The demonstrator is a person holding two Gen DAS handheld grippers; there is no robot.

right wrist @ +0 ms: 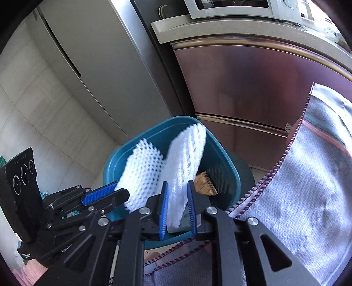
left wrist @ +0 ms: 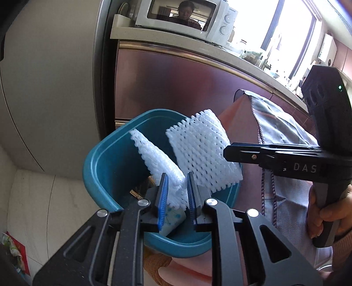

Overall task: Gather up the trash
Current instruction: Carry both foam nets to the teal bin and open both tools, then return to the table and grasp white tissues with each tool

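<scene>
Two white foam nets stand on edge in a teal bin (left wrist: 103,167) (right wrist: 222,158). My left gripper (left wrist: 177,201) has the left foam net (left wrist: 154,158) between its blue pads, and the net fills the gap. In the right wrist view the left gripper (right wrist: 123,194) reaches in from the left with that net (right wrist: 143,171). My right gripper (right wrist: 177,206) straddles the right foam net (right wrist: 184,158), which leans on the left pad with a slim gap at the right pad. The left wrist view shows the right gripper (left wrist: 227,151) at this net's (left wrist: 202,149) edge.
A brown wrapper (right wrist: 205,183) and a patterned paper packet (left wrist: 173,217) lie in the bin. A grey cloth (right wrist: 308,198) with purple stitching drapes to the right. A hand (left wrist: 325,211) holds the right gripper's handle. Behind stand a cabinet (right wrist: 253,83), a microwave (left wrist: 187,17) and a fridge (right wrist: 88,66).
</scene>
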